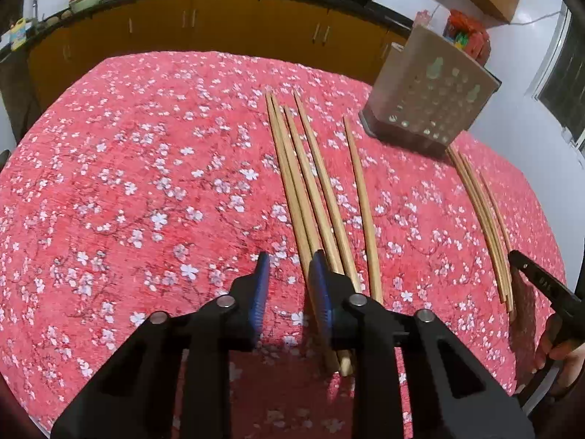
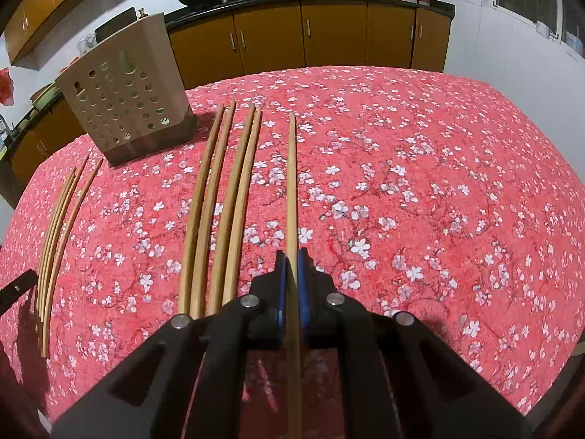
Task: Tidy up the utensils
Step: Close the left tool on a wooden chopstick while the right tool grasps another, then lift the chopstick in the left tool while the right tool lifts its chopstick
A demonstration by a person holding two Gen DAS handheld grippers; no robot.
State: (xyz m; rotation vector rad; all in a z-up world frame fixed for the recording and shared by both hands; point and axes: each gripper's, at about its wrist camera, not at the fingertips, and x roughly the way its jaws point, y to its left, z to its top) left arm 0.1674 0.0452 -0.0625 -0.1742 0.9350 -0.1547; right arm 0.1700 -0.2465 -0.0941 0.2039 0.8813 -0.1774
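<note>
the right gripper (image 2: 291,256) clamps one chopstick (image 2: 291,183) (single, lying on the cloth), the left gripper (image 1: 290,263) gapes around another pair (image 1: 292,190).

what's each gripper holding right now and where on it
Right gripper: jaws shut on one chopstick near its thick end. Left gripper: chopsticks between open jaws, nothing gripped yet.

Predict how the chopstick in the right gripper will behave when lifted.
The chopstick looks thin, straight wood: likely stiff, light. Most of its length juts ahead of the right gripper, so it may pivot downward. If round, it might roll.
</note>
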